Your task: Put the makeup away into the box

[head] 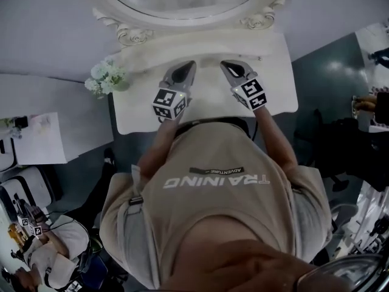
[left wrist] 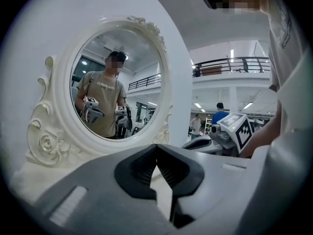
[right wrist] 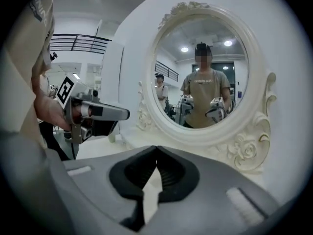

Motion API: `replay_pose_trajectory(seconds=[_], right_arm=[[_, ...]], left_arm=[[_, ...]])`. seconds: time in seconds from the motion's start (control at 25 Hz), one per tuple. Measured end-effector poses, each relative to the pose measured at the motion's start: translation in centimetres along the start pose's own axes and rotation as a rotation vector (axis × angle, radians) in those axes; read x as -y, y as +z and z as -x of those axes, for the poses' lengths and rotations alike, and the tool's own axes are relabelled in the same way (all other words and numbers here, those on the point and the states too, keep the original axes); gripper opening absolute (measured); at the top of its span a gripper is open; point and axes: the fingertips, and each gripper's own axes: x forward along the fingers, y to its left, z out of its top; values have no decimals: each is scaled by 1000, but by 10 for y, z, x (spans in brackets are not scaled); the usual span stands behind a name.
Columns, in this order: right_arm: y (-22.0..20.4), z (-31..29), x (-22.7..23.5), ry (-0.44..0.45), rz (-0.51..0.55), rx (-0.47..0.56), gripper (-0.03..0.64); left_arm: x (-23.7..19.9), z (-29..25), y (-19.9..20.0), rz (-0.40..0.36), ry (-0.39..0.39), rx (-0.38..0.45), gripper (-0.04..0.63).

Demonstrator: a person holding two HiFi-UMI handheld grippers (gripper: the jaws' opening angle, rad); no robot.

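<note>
Neither makeup nor a box shows in any view. My left gripper (head: 186,67) and right gripper (head: 228,64) hang side by side over a white dressing table (head: 276,96), both pointing at its oval mirror (head: 182,14). In the left gripper view the left gripper (left wrist: 156,148) has its jaw tips touching with nothing between them, and the right gripper (left wrist: 215,140) shows beside it. The right gripper (right wrist: 156,150) is likewise shut and empty in its own view, with the left gripper (right wrist: 102,112) to its left. The mirror's carved white frame (right wrist: 244,151) reflects the person holding both grippers.
A bunch of white flowers (head: 106,78) stands at the table's left end. A white side table (head: 42,139) lies further left. Another person sits at the lower left (head: 51,248). Dark floor runs along the table's right side (head: 322,72).
</note>
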Motion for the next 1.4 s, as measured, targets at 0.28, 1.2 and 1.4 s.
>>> replay_pose_trajectory(seconds=[0.28, 1.2, 1.4], right_arm=[[63, 14, -9, -131, -28, 136, 3], [124, 14, -6, -197, -23, 217, 3], [113, -10, -1, -171, -20, 193, 3]], left_arm=[[-18, 38, 48, -45, 0, 78, 6], [-56, 54, 97, -61, 23, 137, 8], [-81, 46, 72, -54, 55, 124, 8]])
